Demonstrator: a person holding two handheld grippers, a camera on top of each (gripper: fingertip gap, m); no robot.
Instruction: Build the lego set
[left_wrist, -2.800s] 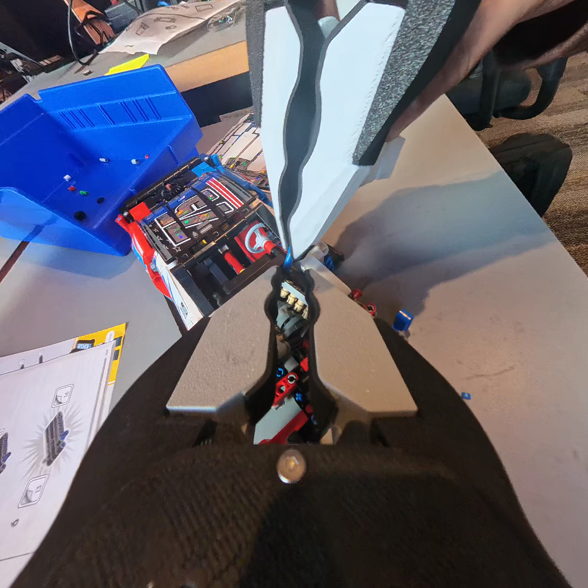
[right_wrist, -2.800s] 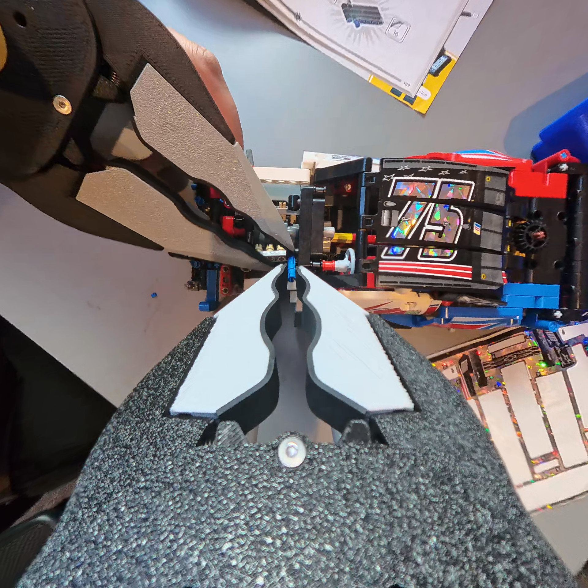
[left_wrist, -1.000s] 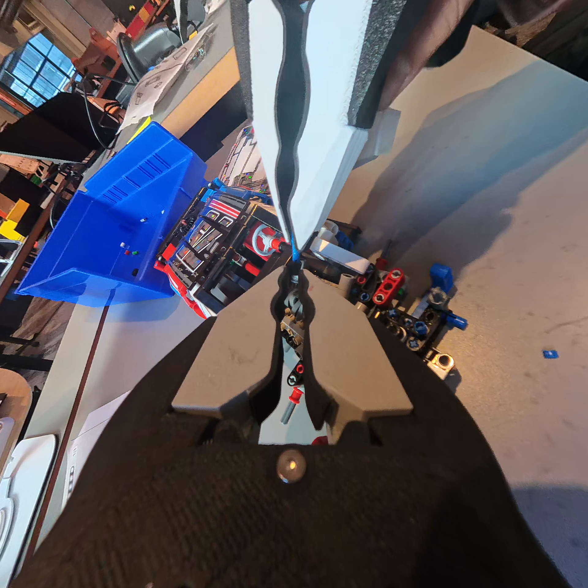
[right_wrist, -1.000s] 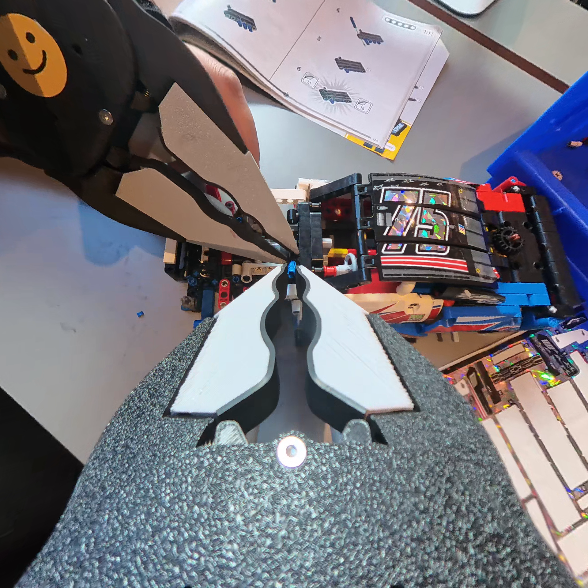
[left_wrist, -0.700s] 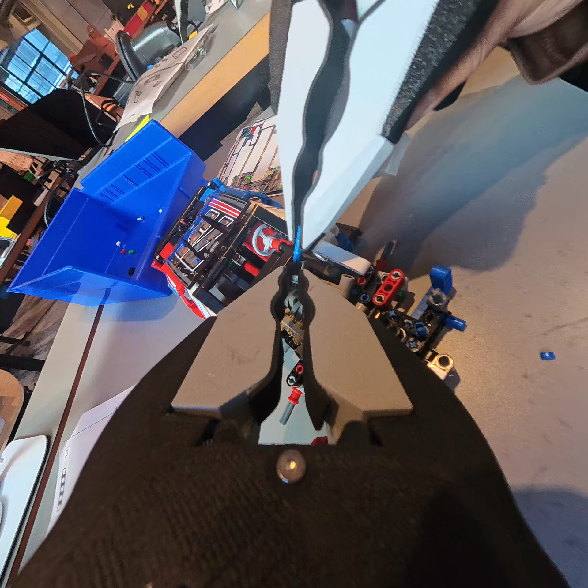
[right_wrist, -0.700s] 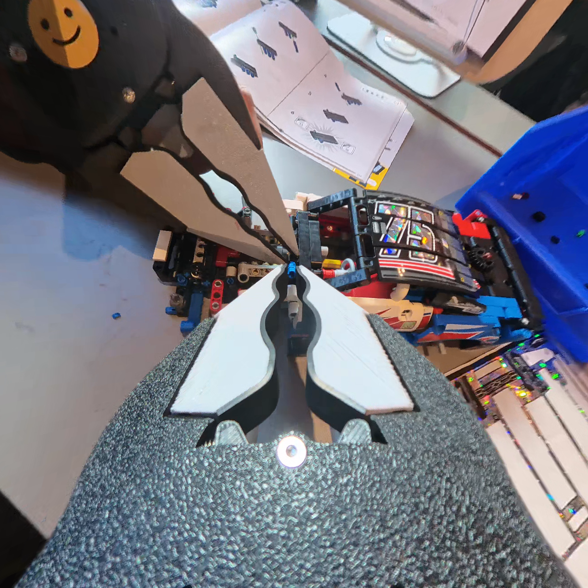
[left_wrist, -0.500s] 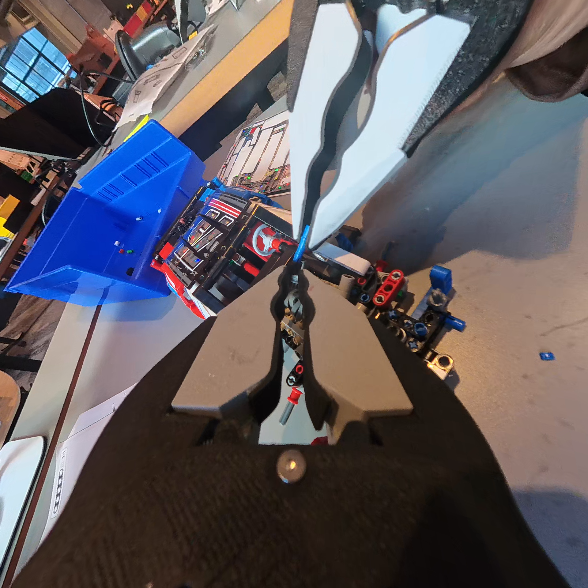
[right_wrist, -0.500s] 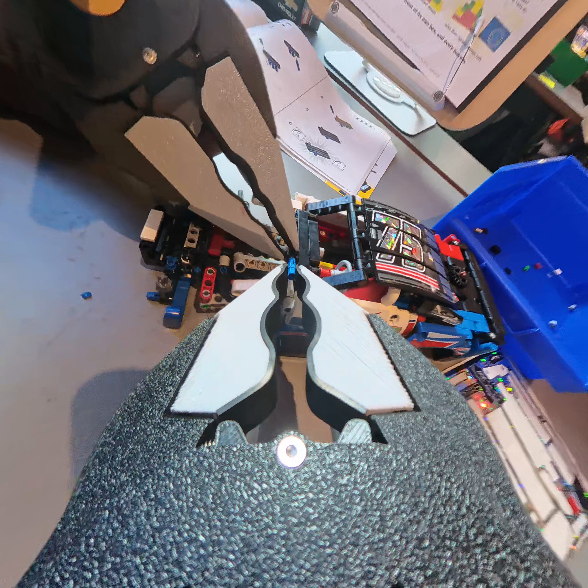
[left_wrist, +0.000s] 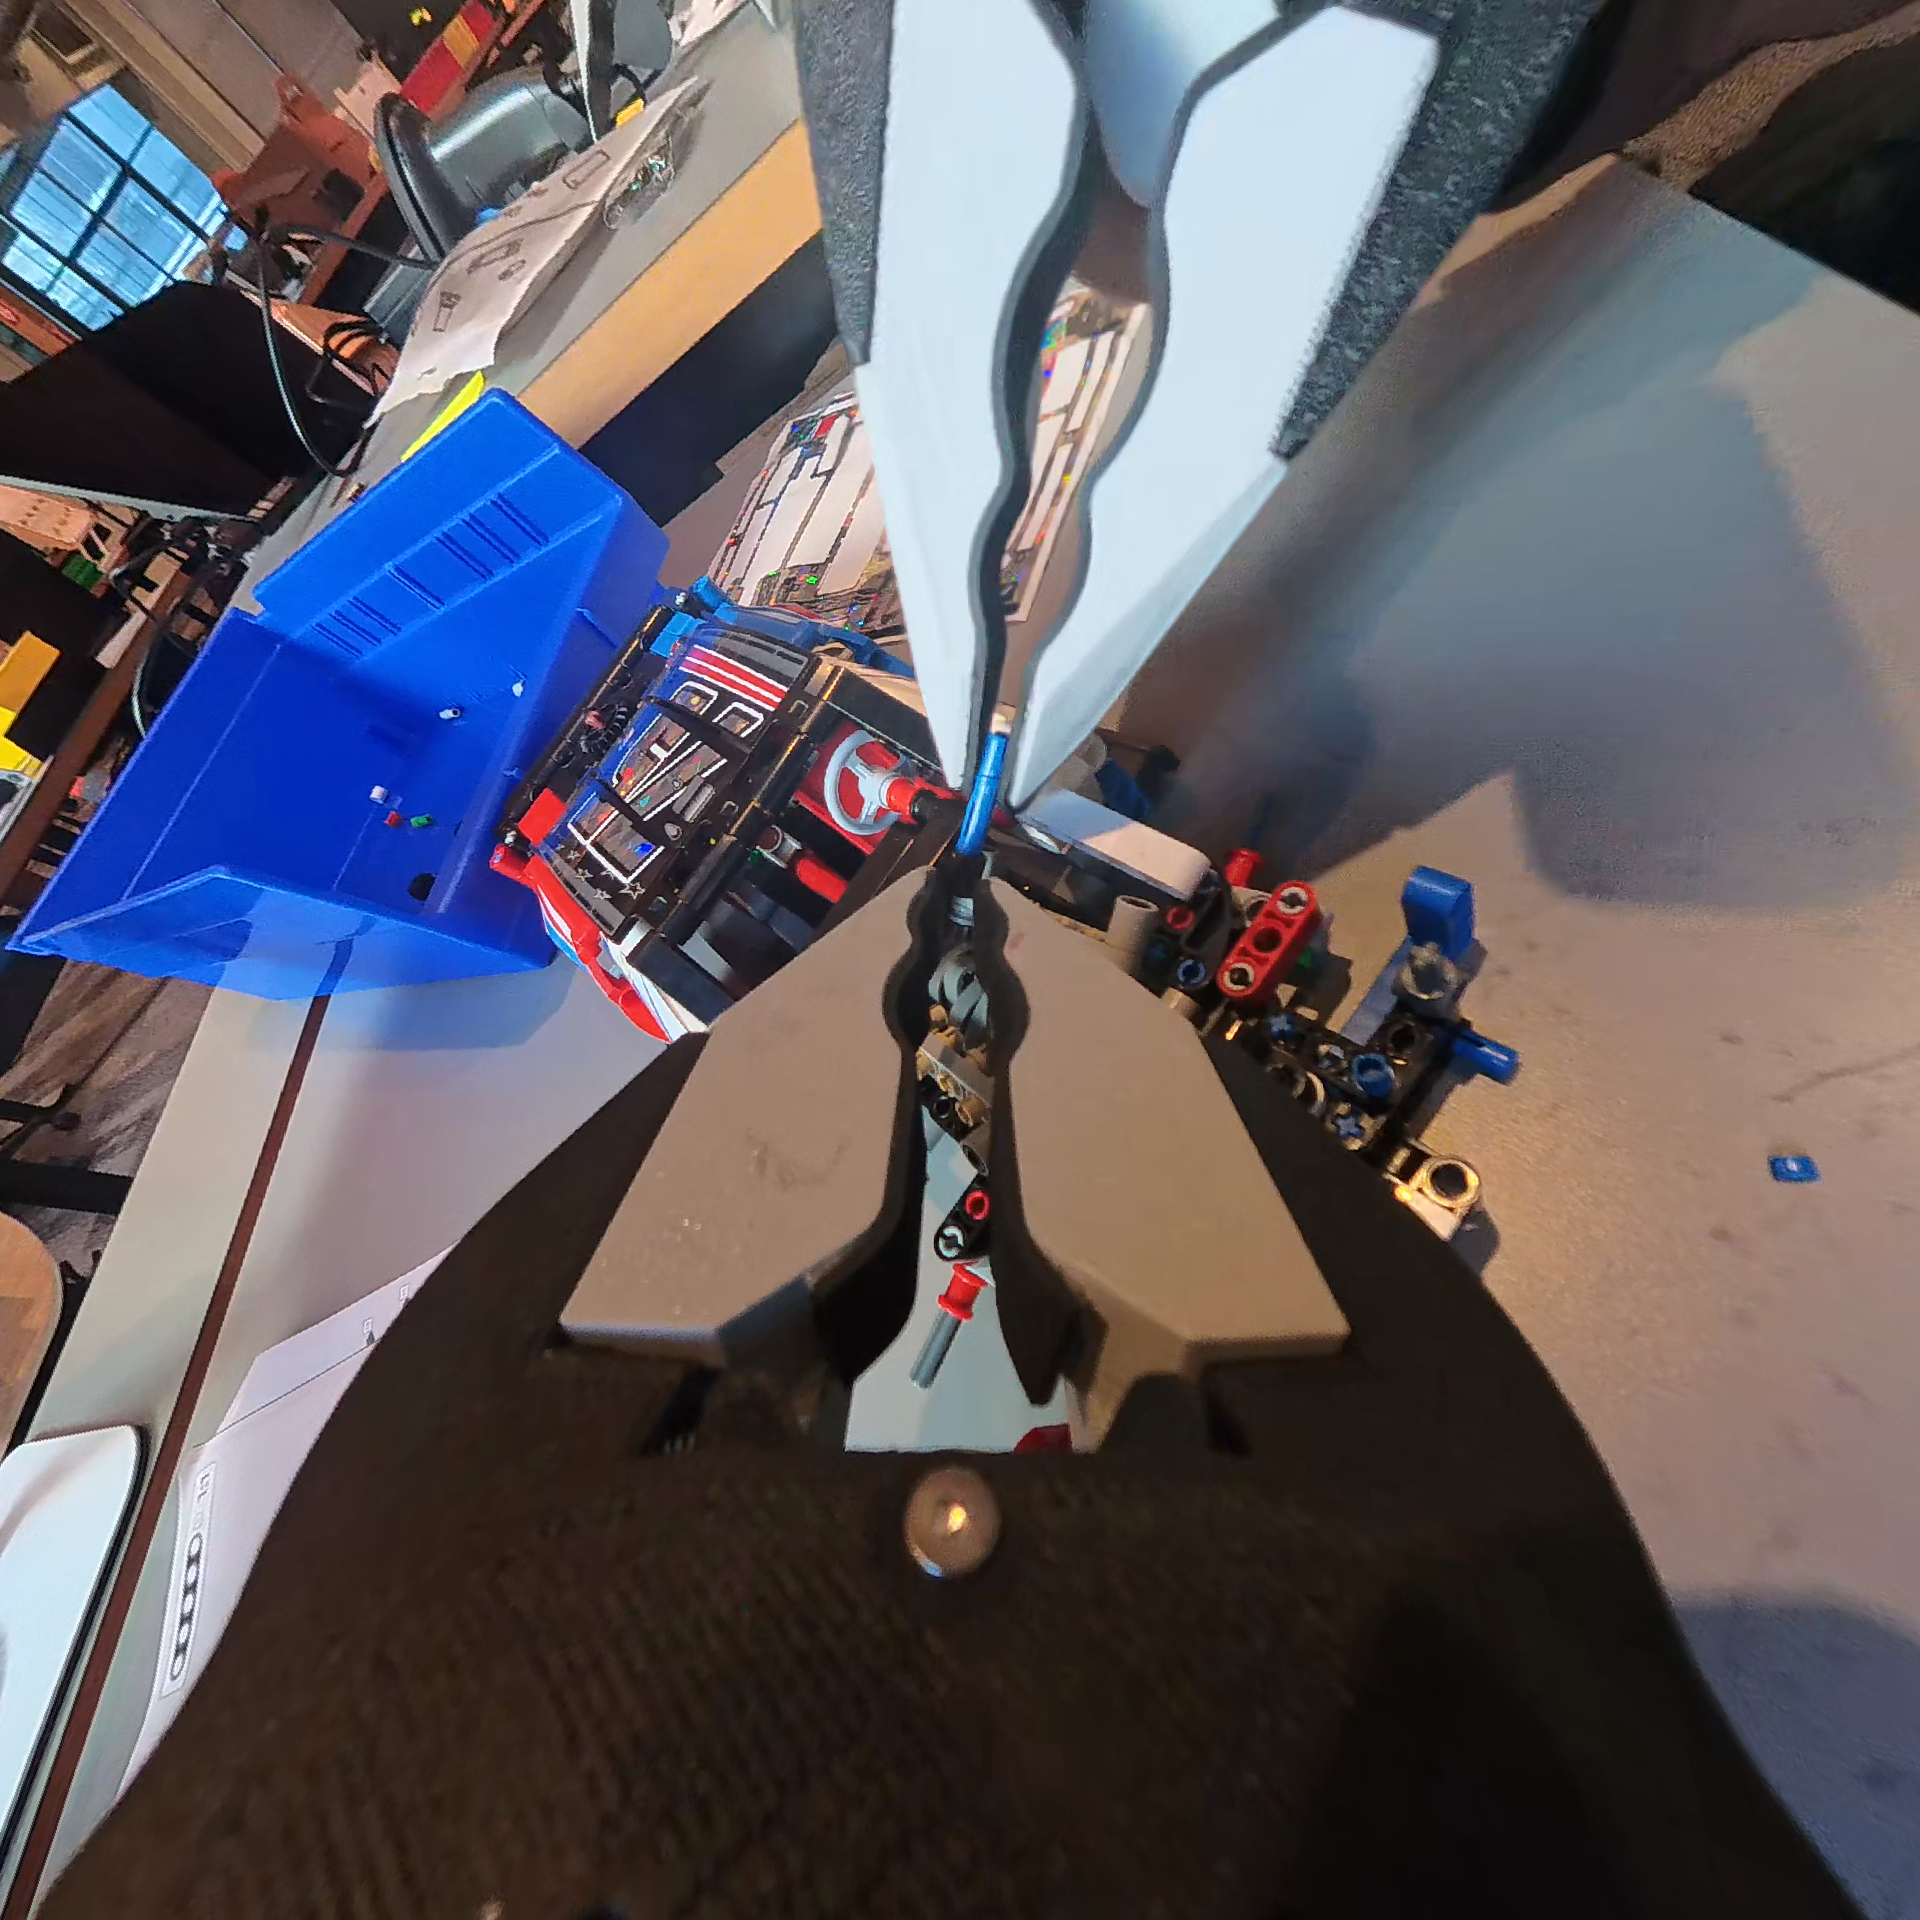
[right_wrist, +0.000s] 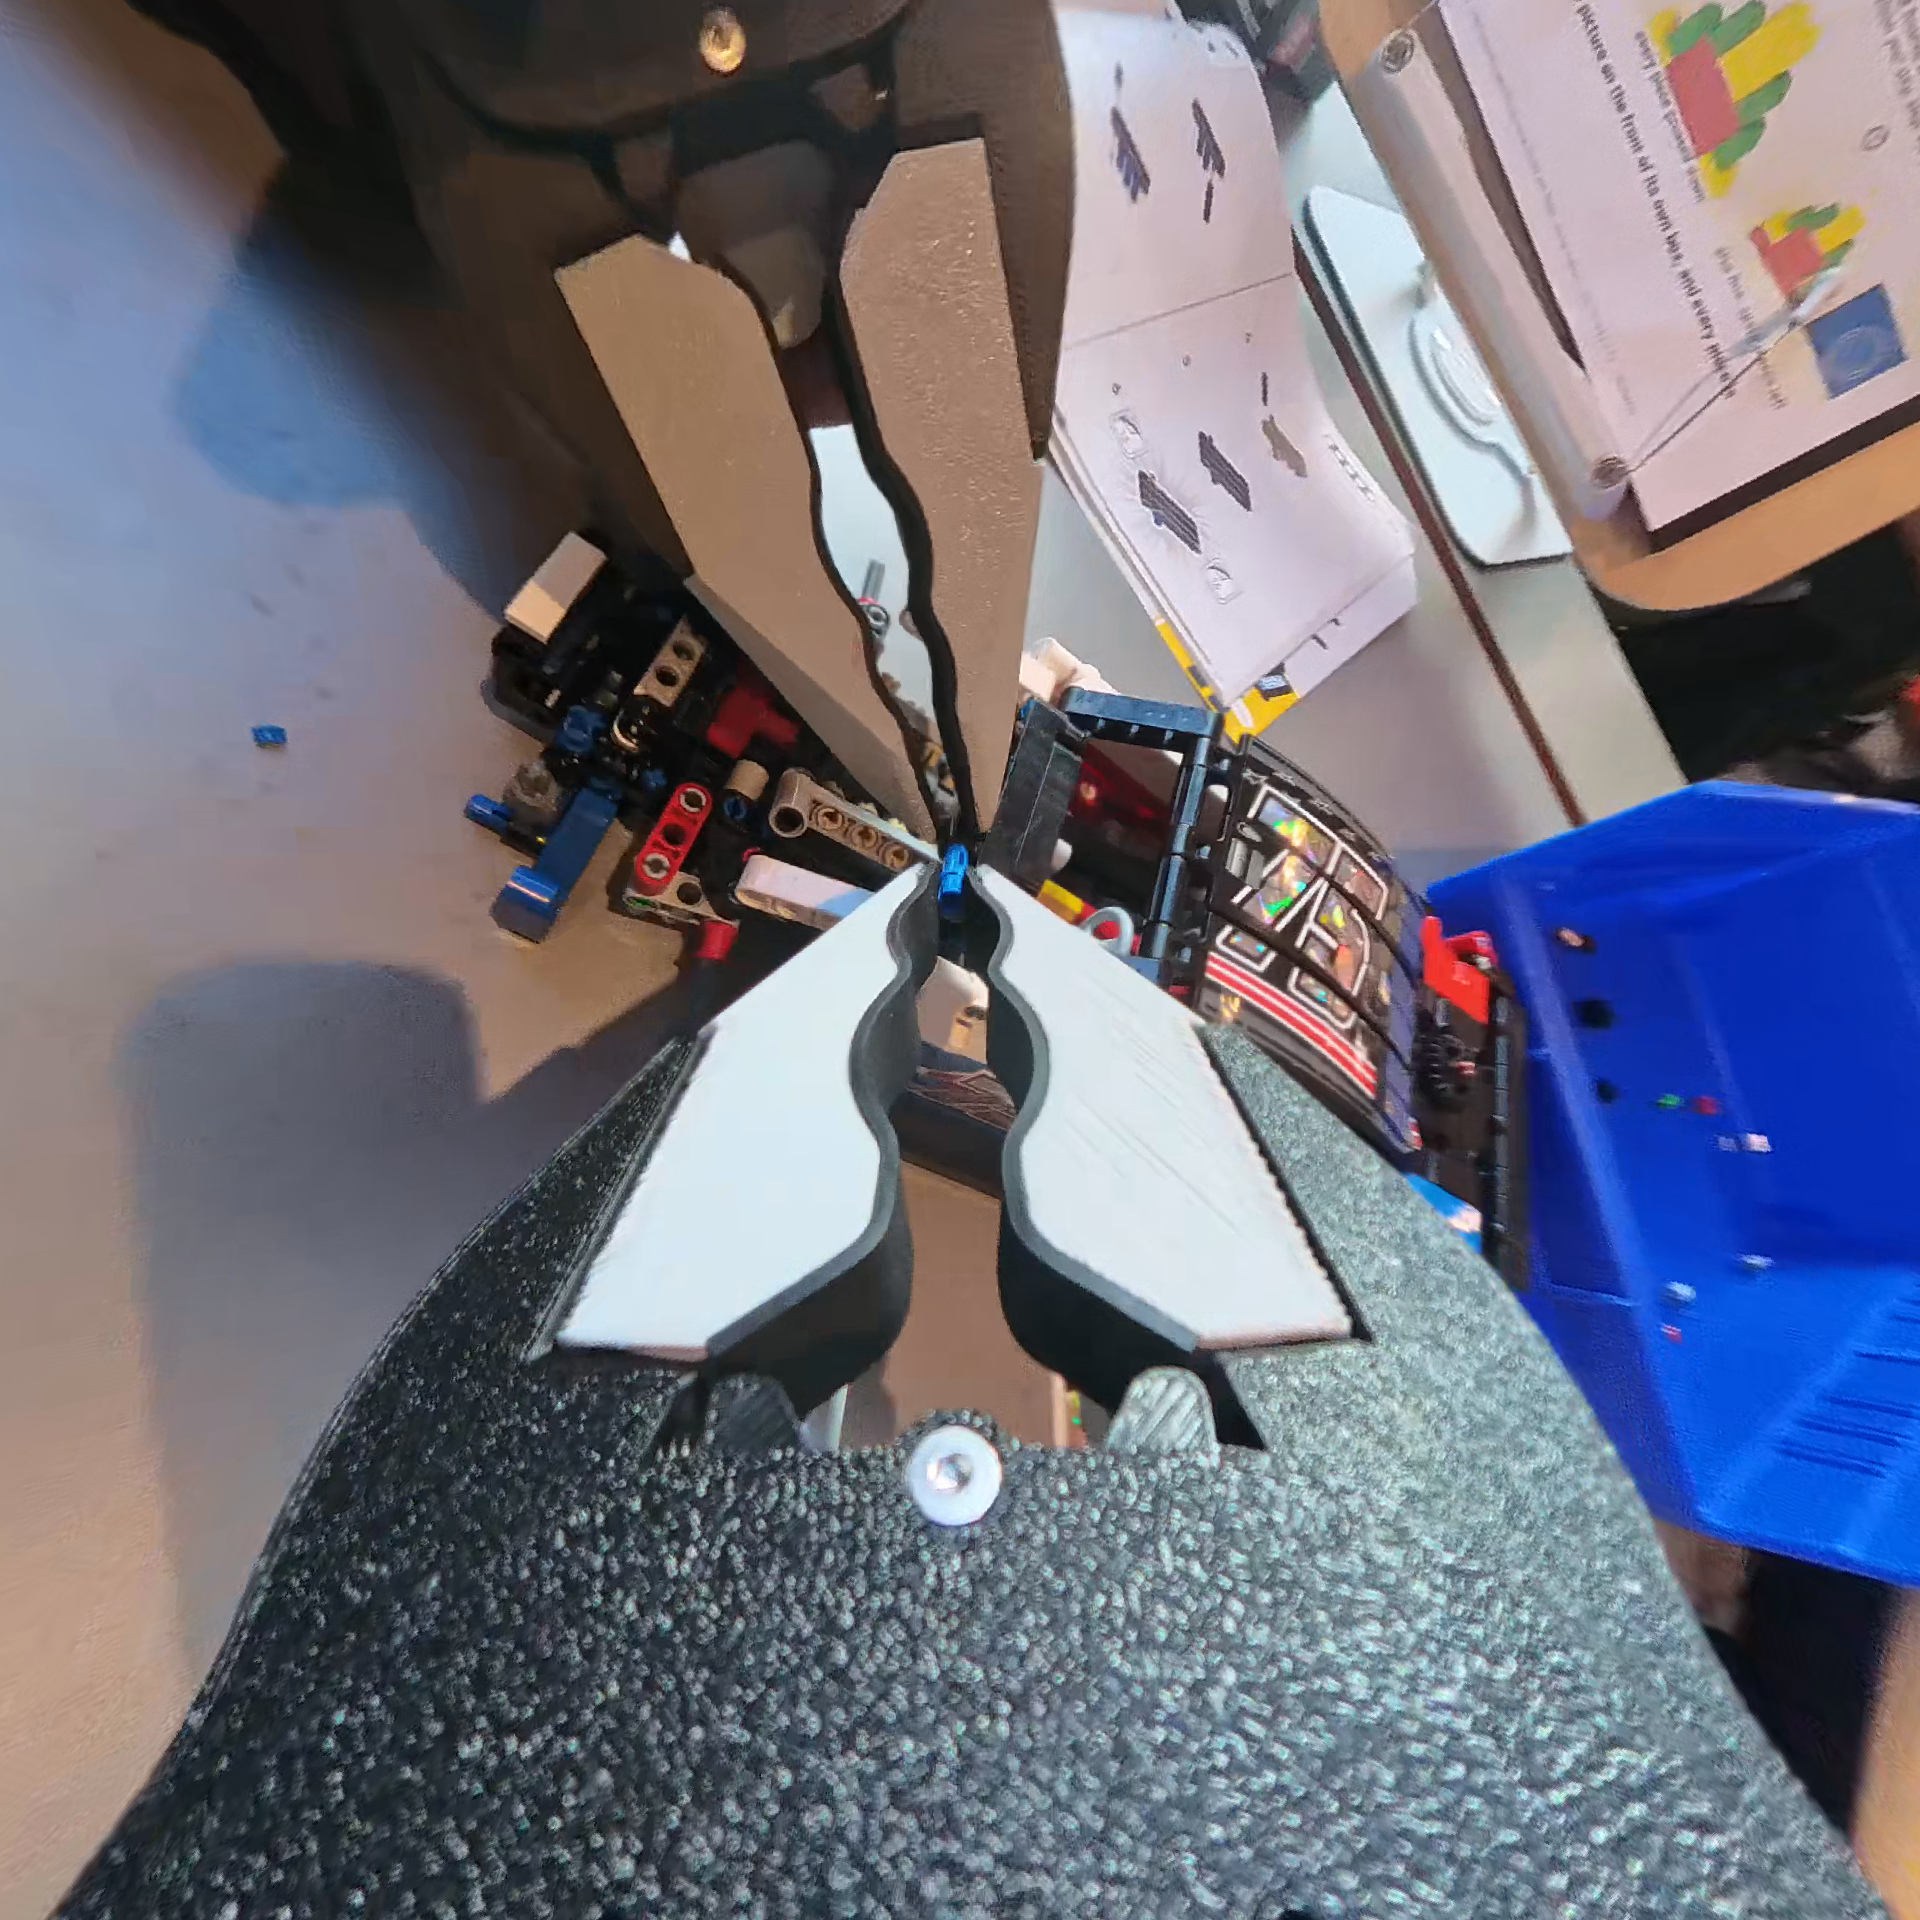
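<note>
Tongs meet tip to tip above the grey table (left_wrist: 1621, 665). The right gripper (right_wrist: 952, 891), with pale grey fingers on a speckled dark body, pinches a small blue plastic pin (right_wrist: 952, 871) at its very tips; in the left wrist view the same pin (left_wrist: 981, 802) hangs from those pale fingers, pointing down. The left gripper (left_wrist: 961, 902), with darker grey fingers on a black textured body, has its tips pressed nearly together right at the pin's lower end, and whether they actually grip it I cannot tell.

Directly beneath the two sits the lego set itself: a partly built black, red, white and blue lego race car (left_wrist: 717, 821) with shiny number stickers on its roof, lying on the table, its exposed chassis of black, red and blue beams (left_wrist: 1320, 997) stretching toward the near edge. A large blue plastic bin (left_wrist: 312, 748) rests just beside the car's far end, with a few tiny loose pieces inside. An open white instruction booklet (right_wrist: 1226, 436) lies near the car, a holographic sticker sheet (left_wrist: 821, 520) lies beyond it, and a tiny blue piece (left_wrist: 1795, 1168) sits alone on the tabletop.
</note>
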